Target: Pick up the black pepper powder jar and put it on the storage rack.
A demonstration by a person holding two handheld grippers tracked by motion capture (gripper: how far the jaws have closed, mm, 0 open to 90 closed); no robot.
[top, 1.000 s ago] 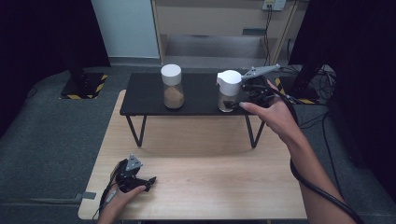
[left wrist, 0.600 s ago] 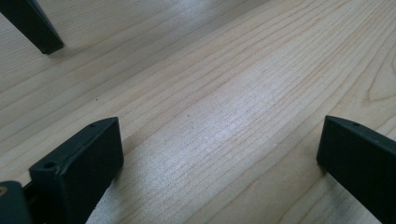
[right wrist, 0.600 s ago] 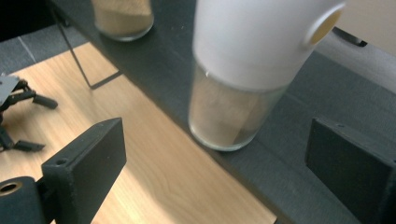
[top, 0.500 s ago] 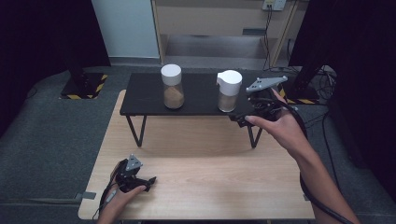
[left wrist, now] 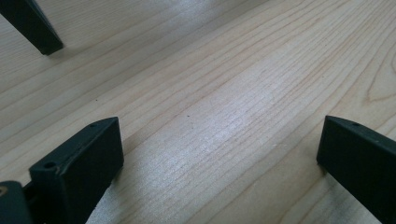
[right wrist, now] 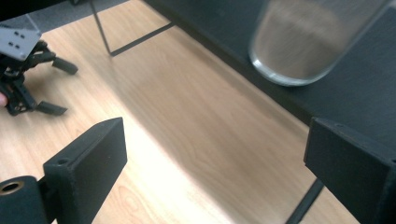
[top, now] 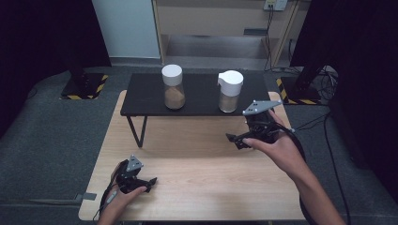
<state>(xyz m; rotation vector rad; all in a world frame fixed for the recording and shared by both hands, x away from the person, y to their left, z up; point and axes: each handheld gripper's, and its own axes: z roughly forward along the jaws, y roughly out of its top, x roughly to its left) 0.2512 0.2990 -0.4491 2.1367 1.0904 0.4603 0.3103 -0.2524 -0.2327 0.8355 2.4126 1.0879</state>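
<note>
Wood grain, pale and smooth, runs across the bench (top: 202, 187), and on its near left corner the left tongs (top: 149, 182) rest low in a hand, their blocky black jaws spread wide with nothing between them, as the left gripper view shows. Farther in and to the right, the right tongs (top: 236, 139) are held above the bench just before a low black shelf (top: 145, 98) on thin metal legs; their square matte jaws also stand well apart and empty. Behind them on the shelf stands a clear round jar (top: 230, 91) with a white spouted lid and a brownish fill, near the right tongs but not touching them, its glass base up and right of the jaws in the right gripper view. Left of it on the shelf stands a second jar (top: 173, 87) with a plain white cap, well apart from both tongs.
</note>
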